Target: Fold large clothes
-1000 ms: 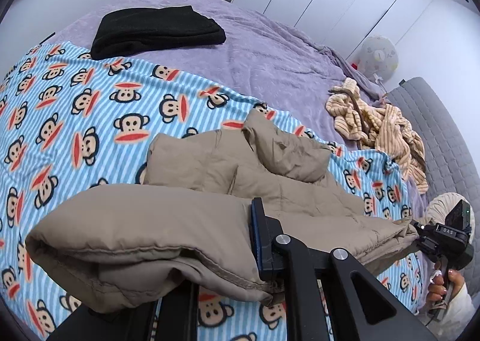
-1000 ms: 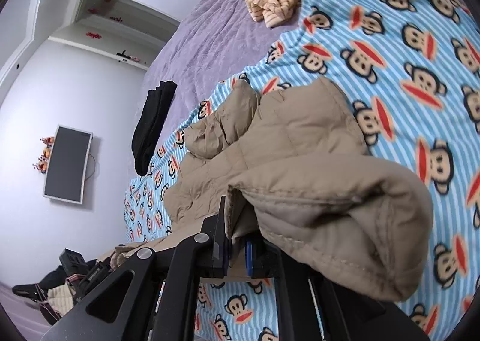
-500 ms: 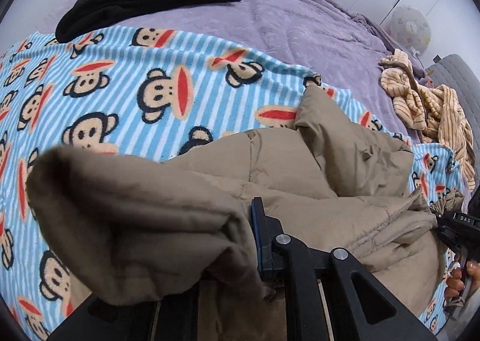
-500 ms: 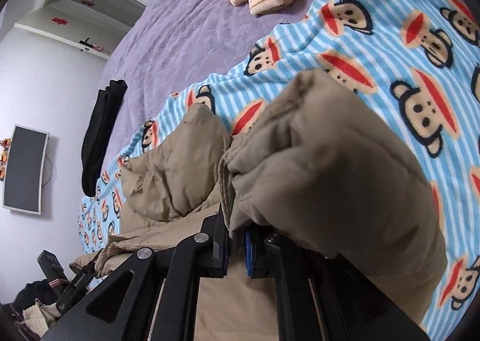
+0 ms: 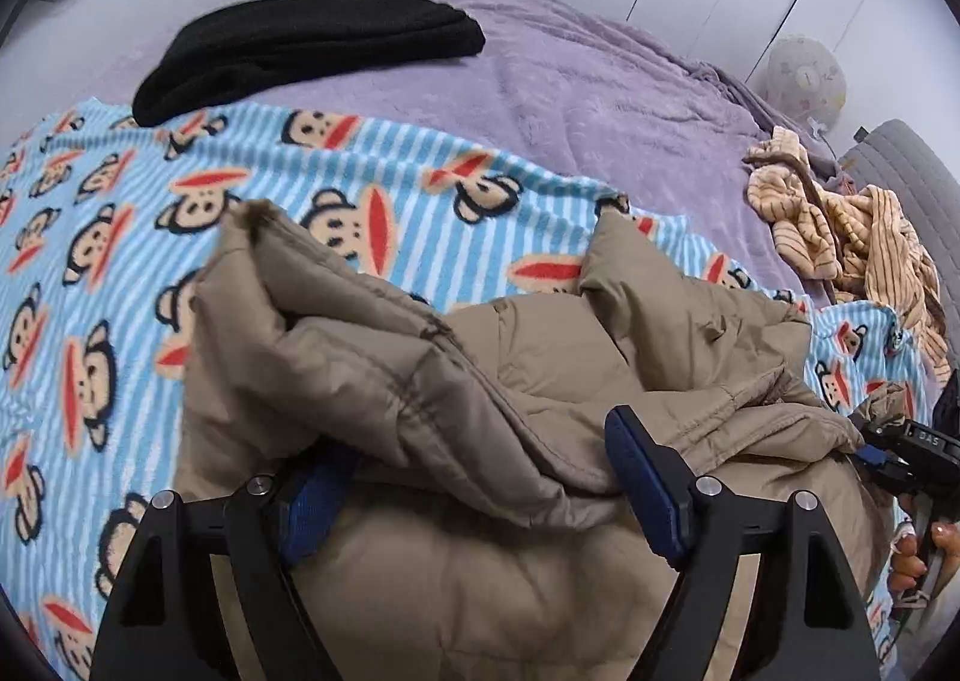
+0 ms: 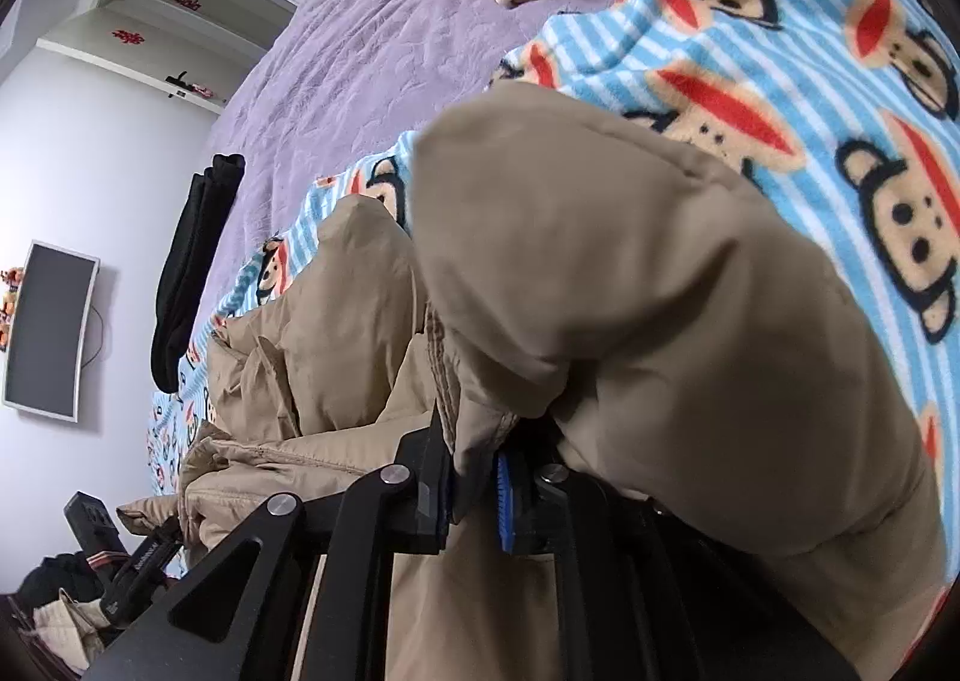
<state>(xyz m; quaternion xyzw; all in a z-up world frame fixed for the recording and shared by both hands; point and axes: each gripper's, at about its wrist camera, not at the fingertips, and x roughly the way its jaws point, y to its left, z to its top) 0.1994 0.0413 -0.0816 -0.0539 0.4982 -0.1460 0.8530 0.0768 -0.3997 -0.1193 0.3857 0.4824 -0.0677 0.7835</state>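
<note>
Lowered since a second ago, the tan jacket (image 5: pixel 480 369) now lies doubled over itself on the monkey blanket (image 5: pixel 108 237), one fold laid and tidying left, as the left gripper (image 5: pixel 480 477) has just sprung wide, released, and the right gripper (image 6: pixel 474 489) is just loosening with cloth between its jaws.

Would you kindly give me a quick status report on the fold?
Left gripper just opened wide, tan jacket released. Right gripper easing open, hem between its pads. Jacket folded over on monkey blanket. Nothing in the way.
</note>
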